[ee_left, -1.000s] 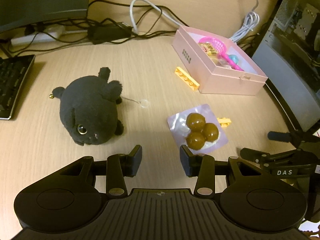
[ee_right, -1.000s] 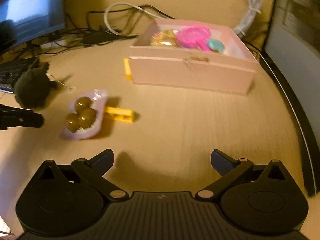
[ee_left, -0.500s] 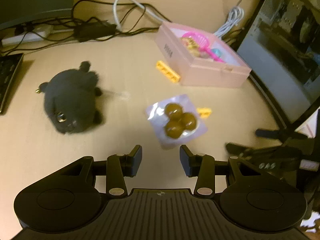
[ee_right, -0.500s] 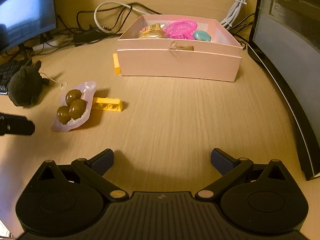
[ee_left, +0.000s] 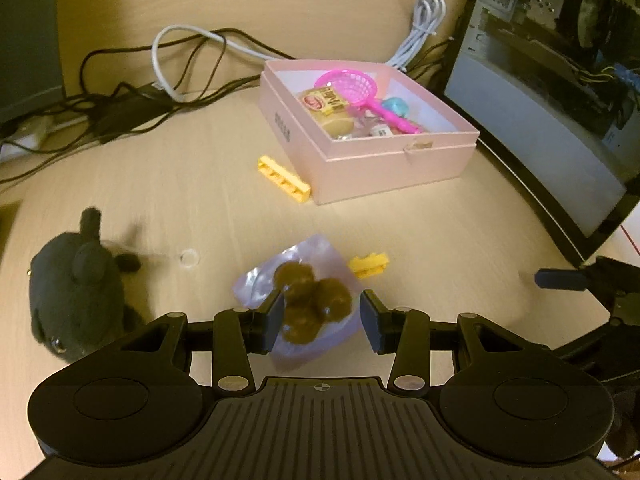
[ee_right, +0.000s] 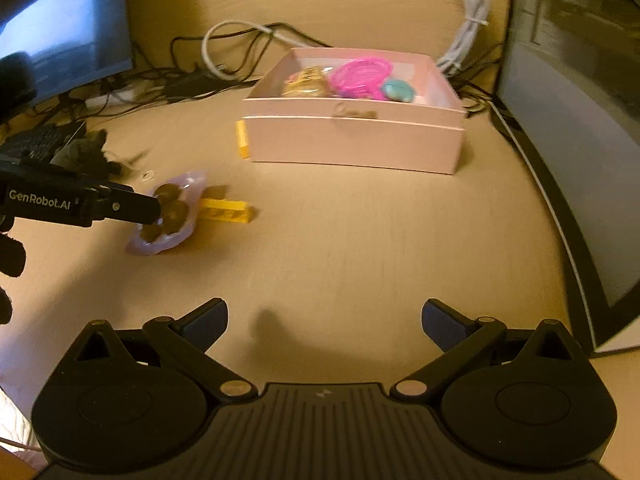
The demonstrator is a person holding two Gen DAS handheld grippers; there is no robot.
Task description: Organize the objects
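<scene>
A clear packet of three brown balls (ee_left: pixel 312 300) lies on the desk, and it also shows in the right wrist view (ee_right: pixel 168 216). My left gripper (ee_left: pixel 320 320) is open with its fingers on either side of the packet, not closed on it. My right gripper (ee_right: pixel 324 320) is open and empty above bare desk. A pink box (ee_left: pixel 400 160) holds a pink net scoop, a snack packet and a teal item. Two yellow bricks lie loose: a long one (ee_left: pixel 284 179) beside the box and a short one (ee_left: pixel 369 265) by the packet. A black plush cat (ee_left: pixel 76 296) lies at the left.
A tangle of cables (ee_left: pixel 160 80) runs along the back of the desk. A monitor (ee_left: pixel 560 120) stands at the right edge, another screen (ee_right: pixel 60 40) at the left. A keyboard (ee_right: pixel 36 144) sits at far left. A small clear ring (ee_left: pixel 189 258) lies near the plush.
My left gripper has moved forward and to the right, so the packet of brown balls now sits between its fingers. The right gripper stays open and has barely shifted.
</scene>
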